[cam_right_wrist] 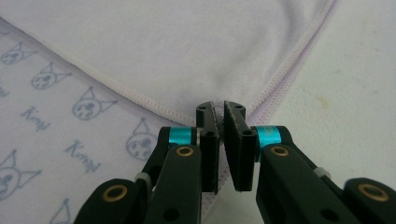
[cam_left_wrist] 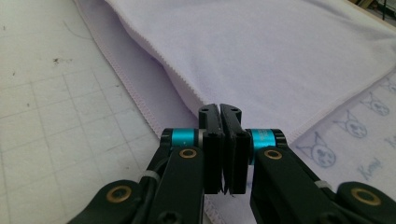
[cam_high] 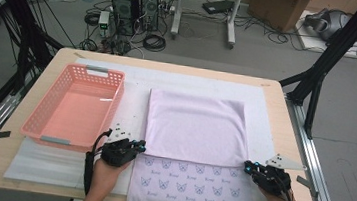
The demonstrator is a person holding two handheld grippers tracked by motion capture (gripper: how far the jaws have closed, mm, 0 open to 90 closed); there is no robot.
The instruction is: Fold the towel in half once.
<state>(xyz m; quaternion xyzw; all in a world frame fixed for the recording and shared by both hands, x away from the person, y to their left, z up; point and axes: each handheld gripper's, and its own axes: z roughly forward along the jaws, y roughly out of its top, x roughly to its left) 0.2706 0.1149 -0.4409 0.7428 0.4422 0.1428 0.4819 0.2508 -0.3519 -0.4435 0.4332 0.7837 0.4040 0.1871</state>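
At table's near edge, left claw (cam_high: 140, 146) and right claw (cam_high: 248, 166) pinching towel (cam_high: 195, 127) corners

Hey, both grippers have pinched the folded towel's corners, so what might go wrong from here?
1. The left gripper is shut on just the fold's corner of the towel; lifting might slip a layer free.
2. The right gripper also bites close to the hem, so uneven pulling may skew the fold.
3. The pink basket sits beside the left hand; a wide swing could bump it.
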